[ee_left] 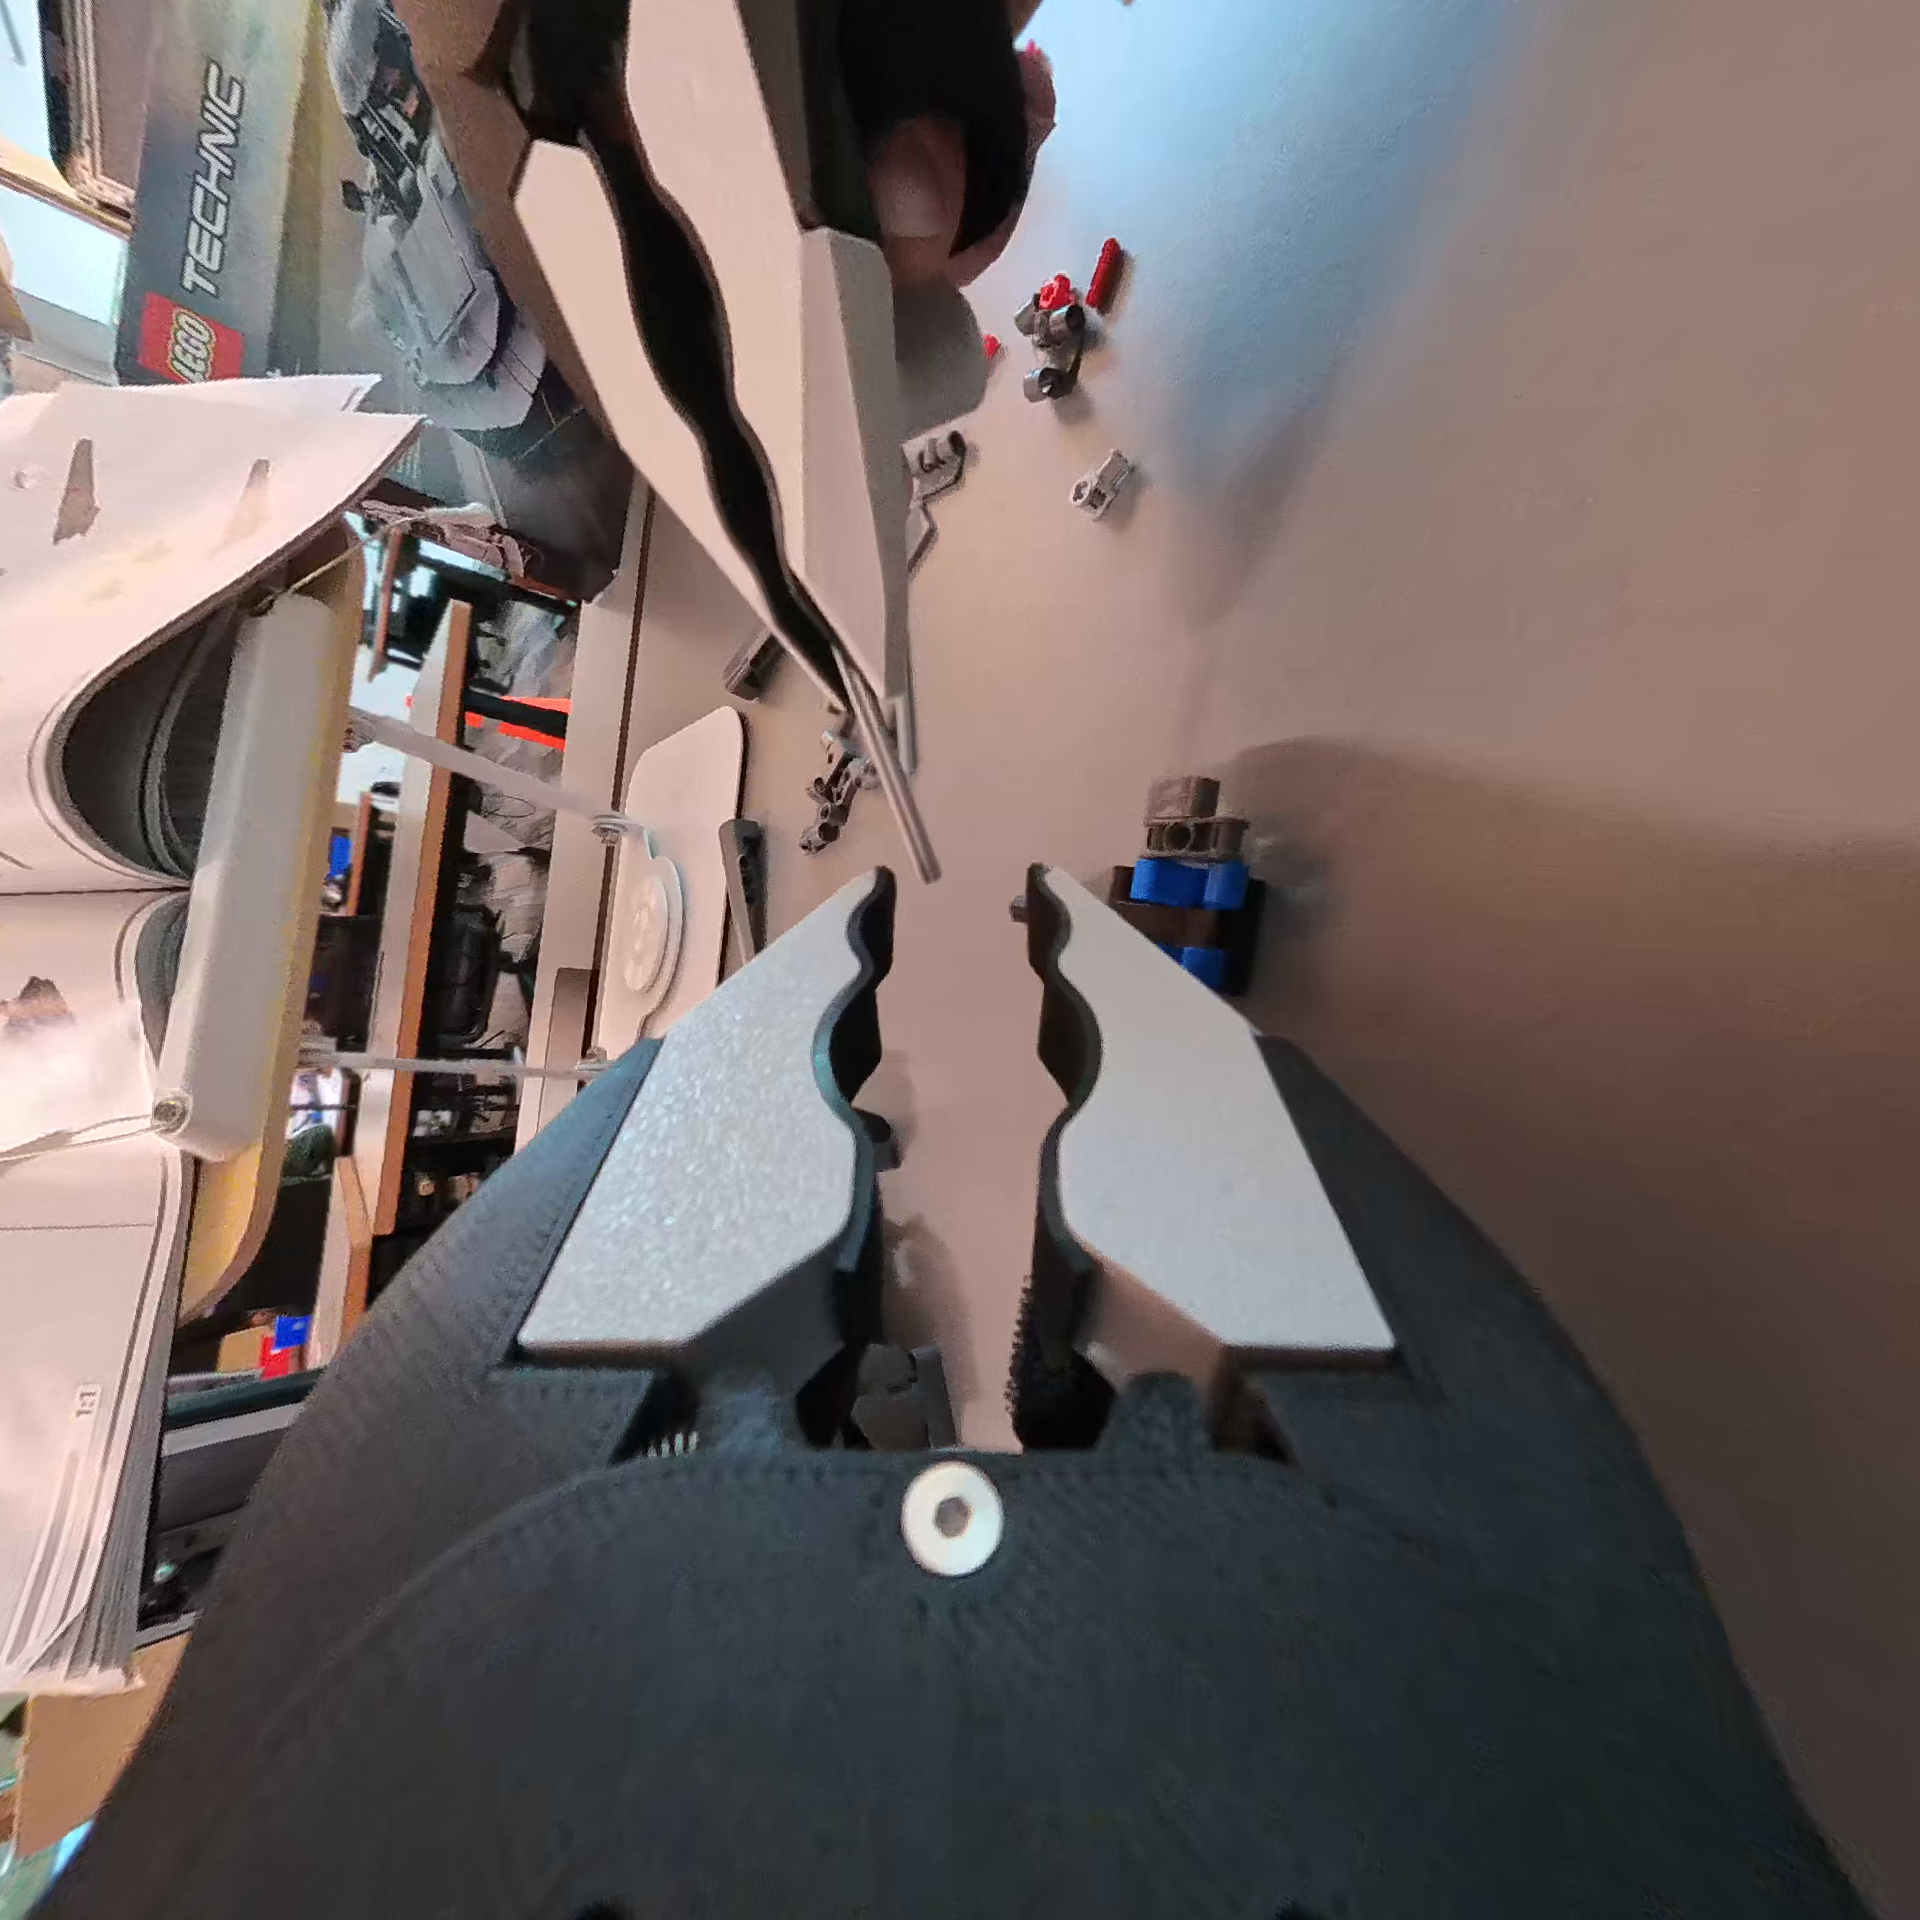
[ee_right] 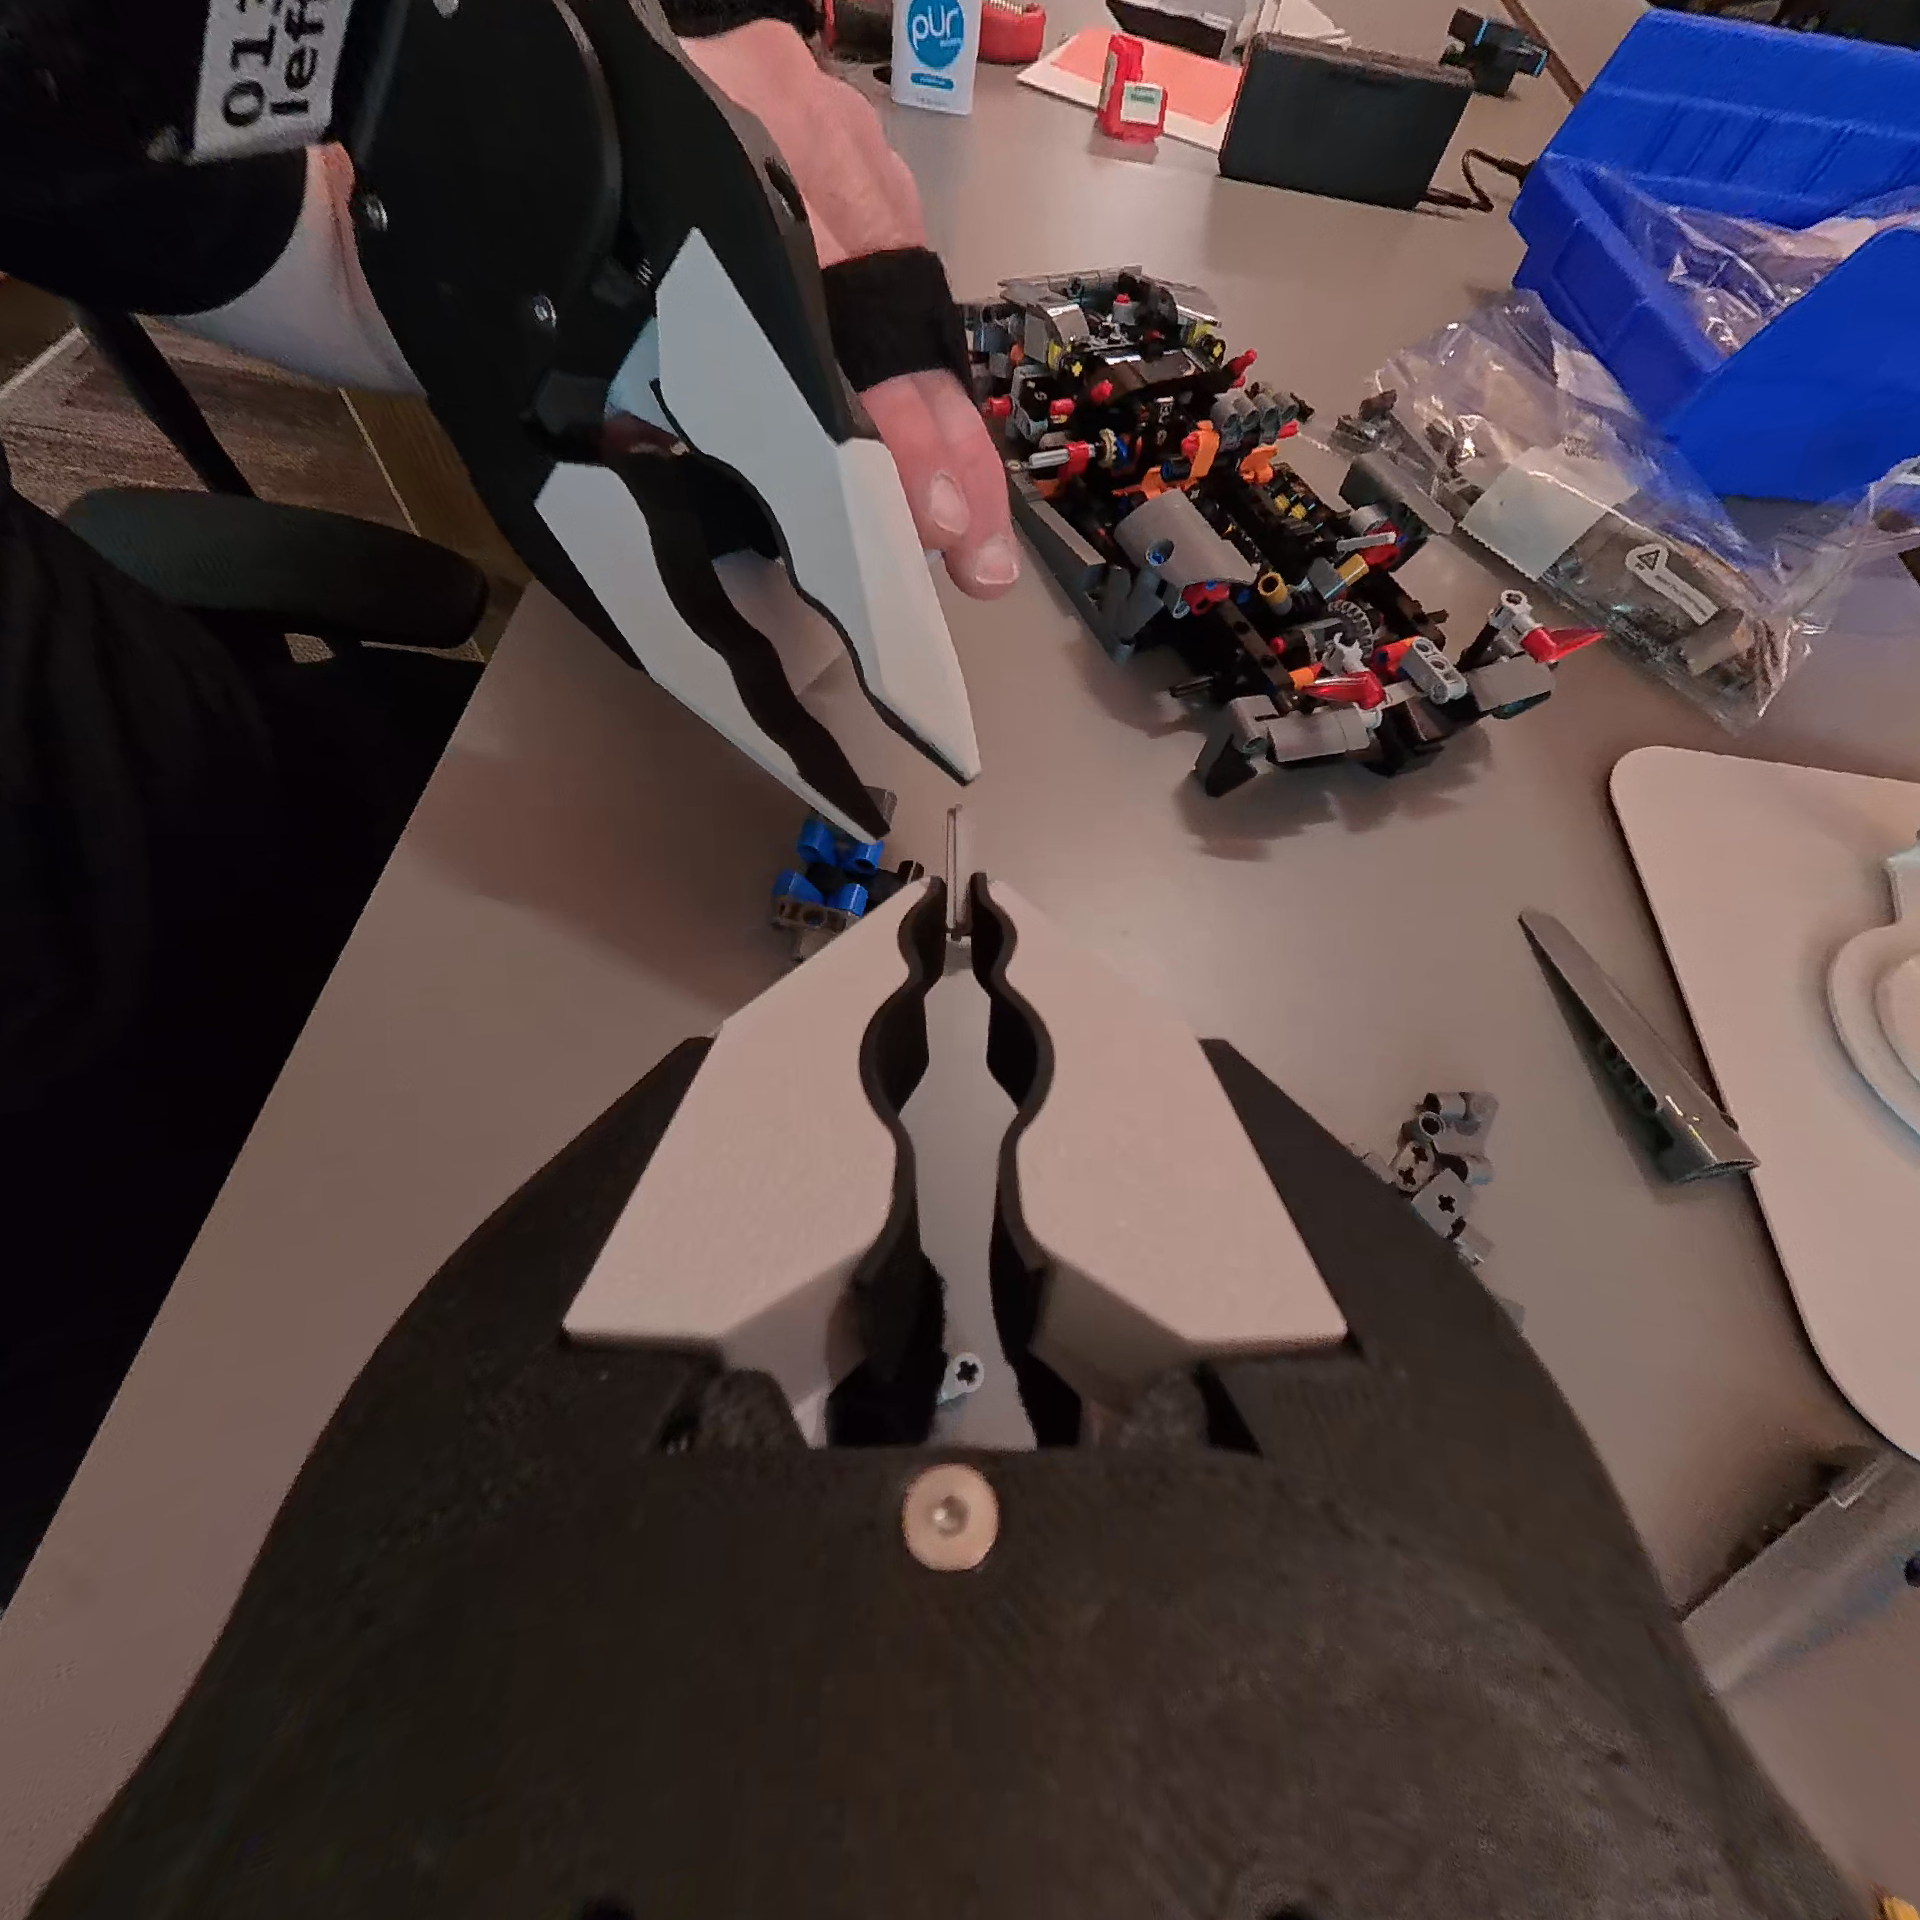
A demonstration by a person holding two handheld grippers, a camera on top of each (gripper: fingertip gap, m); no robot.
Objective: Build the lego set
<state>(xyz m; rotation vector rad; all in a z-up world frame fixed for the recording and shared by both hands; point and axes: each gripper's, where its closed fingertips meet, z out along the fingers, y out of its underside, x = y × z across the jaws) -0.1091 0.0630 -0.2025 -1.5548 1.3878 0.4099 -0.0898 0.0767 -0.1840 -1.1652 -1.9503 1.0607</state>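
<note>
Right gripper (ee_right: 958,883) pinches thin grey metal-look axle rod (ee_right: 954,831) by its end, tip aimed toward small blue-and-black lego sub-assembly (ee_right: 831,883) on table edge, probably for insertion; left gripper (ee_left: 956,894) spread open, empty, just beside it

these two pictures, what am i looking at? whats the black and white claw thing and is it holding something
Each claw is a hand-held two-finger gripper with a camera looking along its fingers, and a person works one in each hand. The right wrist view shows the right gripper pinching a thin grey axle; the left gripper enters from the upper left, open and empty. The left wrist view looks along that open left gripper, with the right one and its axle coming in from above. On the table lie a small blue and black Lego piece beside the grippers, a half-built Lego car, loose grey connectors and a bag of parts.
</note>
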